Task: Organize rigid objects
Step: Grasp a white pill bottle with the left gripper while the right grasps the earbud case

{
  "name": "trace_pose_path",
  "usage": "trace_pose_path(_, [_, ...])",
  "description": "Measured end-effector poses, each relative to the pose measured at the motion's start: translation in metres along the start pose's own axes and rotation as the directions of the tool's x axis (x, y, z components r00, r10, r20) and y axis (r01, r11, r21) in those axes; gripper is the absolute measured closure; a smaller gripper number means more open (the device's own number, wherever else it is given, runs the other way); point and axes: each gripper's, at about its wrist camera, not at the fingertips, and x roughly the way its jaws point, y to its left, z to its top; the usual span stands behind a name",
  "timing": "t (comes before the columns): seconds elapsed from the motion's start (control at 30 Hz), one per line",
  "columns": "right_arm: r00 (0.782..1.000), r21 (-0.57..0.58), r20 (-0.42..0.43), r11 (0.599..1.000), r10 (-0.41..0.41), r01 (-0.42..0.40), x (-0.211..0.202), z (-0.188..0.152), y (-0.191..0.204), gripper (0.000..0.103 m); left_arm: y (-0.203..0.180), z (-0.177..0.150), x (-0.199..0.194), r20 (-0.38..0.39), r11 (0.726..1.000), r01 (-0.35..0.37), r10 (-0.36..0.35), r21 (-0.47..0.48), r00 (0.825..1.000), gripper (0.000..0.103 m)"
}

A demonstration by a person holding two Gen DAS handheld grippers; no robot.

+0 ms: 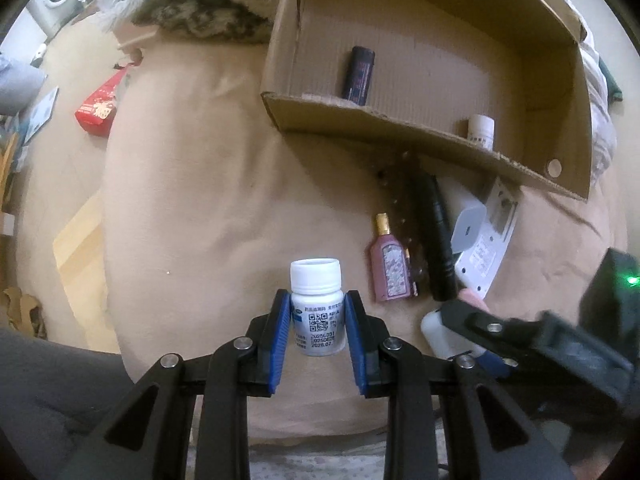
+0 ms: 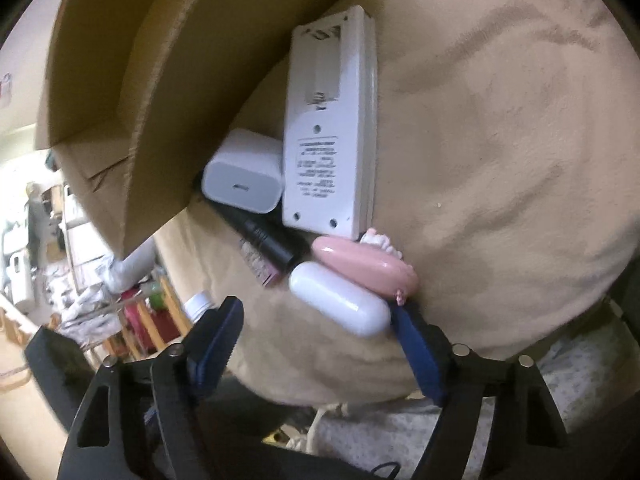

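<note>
My left gripper (image 1: 317, 297) is shut on a small white pill bottle (image 1: 317, 280), which stands upright between the blue pads over the beige cushion (image 1: 200, 180). The open cardboard box (image 1: 400, 128) lies beyond, holding a dark blue tube (image 1: 360, 76) and a white bottle (image 1: 481, 132). Against its front wall lie a pink perfume bottle (image 1: 390, 268), a black cylinder (image 1: 438, 240), a white charger (image 2: 244, 176) and a white flat device (image 2: 328, 128). My right gripper (image 2: 316, 308) is open. A white oval case (image 2: 340, 304) lies between its fingers beside a pink oval case (image 2: 364, 266). Only the right finger is near the white case.
A red packet (image 1: 98, 108) lies on the cushion's far left, and a grey furry blanket (image 1: 200, 0) sits behind the box. Wooden floor (image 1: 80, 240) shows past the cushion's left edge. A brown beaded strip (image 1: 400, 200) lies under the black cylinder.
</note>
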Motion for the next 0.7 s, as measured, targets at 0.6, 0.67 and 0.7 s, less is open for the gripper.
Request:
trace_pose_path(0.6, [1.000, -0.101, -0.028, 0.995, -0.013, 0.010, 0.010, -0.008, 0.010, 0.081, 0.004, 0.001, 0.006, 0.002, 1.000, 0.009, -0.009, -0.020, 1.000, 0.079])
trace_pose_path(0.67, [0.998, -0.126, -0.051, 0.992, -0.035, 0.029, 0.022, -0.013, 0.021, 0.081, 0.006, 0.001, 0.007, 0.003, 1.000, 0.004, -0.004, -0.026, 1.000, 0.079])
trace_pose_path(0.7, [0.997, -0.135, -0.063, 0.990, -0.045, 0.036, 0.027, -0.016, 0.022, 0.081, 0.006, 0.001, 0.007, 0.002, 1.000, 0.003, -0.003, -0.029, 1.000, 0.079])
